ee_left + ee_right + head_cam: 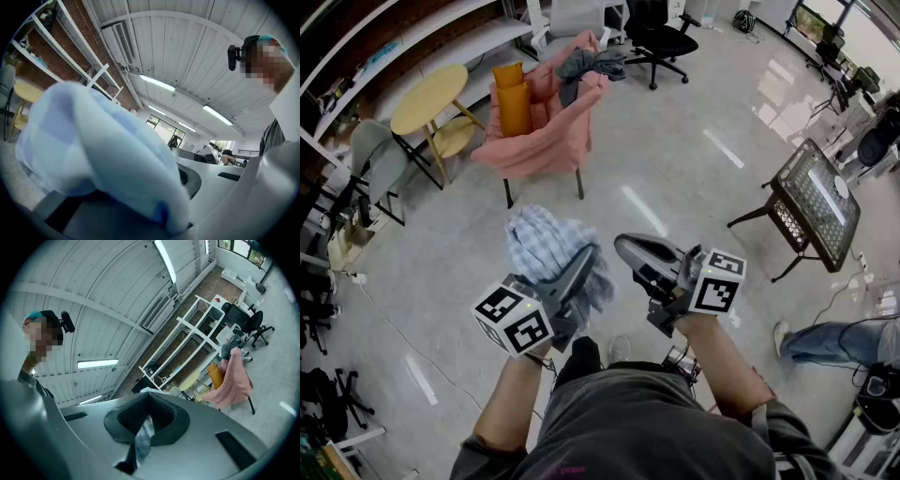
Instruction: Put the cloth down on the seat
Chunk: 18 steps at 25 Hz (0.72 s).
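The cloth (546,246) was blue-and-white plaid; the chair's cover (546,141) pink, its cushion (514,101) orange, the garment (586,64) apparently grey.

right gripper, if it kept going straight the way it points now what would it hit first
Probably the checked cloth bunched in the left gripper: the right gripper points leftward at it, with a strip of it between its fingers. Depth is unclear.

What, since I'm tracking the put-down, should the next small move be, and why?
Probably carry the left gripper forward toward the pink-covered chair without letting go. Its jaws are closed on the checked cloth, which bunches over them, and the chair stands well ahead across the floor, so releasing here would likely drop it short of the seat.
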Each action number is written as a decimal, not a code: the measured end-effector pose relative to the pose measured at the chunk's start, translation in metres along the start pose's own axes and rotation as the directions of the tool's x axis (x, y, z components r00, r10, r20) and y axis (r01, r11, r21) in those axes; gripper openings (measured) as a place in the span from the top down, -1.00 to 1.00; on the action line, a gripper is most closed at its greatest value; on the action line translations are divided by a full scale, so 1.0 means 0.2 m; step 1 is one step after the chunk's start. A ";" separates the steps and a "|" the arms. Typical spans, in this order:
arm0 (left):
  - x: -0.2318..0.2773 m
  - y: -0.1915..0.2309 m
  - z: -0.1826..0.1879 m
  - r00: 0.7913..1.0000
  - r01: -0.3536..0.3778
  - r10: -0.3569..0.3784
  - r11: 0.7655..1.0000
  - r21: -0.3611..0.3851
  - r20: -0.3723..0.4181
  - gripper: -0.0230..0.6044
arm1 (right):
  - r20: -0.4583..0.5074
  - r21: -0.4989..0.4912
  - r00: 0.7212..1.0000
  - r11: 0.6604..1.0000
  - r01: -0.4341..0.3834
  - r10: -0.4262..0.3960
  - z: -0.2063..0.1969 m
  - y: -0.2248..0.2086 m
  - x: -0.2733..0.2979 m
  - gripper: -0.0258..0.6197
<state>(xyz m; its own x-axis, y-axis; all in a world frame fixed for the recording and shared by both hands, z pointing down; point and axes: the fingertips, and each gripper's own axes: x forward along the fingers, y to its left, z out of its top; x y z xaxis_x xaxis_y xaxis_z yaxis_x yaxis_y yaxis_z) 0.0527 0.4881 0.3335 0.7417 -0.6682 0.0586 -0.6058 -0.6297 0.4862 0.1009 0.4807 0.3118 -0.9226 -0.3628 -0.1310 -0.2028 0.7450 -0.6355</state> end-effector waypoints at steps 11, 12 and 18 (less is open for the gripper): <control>-0.02 0.03 -0.01 1.000 -0.009 0.009 1.000 -0.007 0.007 0.77 | -0.015 0.000 1.000 1.000 0.005 -0.005 -0.03 -0.03 0.00 0.88; -0.03 0.04 -0.01 1.000 -0.011 0.011 1.000 -0.008 0.008 0.77 | -0.016 -0.003 1.000 1.000 0.005 -0.005 -0.02 -0.03 0.00 0.88; -0.06 0.18 0.03 1.000 -0.026 0.027 0.999 -0.037 0.016 0.77 | -0.020 0.005 0.999 1.000 0.031 -0.031 -0.01 -0.10 0.11 0.88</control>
<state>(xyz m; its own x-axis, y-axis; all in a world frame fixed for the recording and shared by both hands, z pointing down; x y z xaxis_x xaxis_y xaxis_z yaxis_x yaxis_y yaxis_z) 0.0209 0.4703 0.3445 0.7205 -0.6911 0.0575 -0.6139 -0.5971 0.5163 0.0843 0.4584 0.3241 -0.9224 -0.3742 -0.0962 -0.2294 0.7308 -0.6429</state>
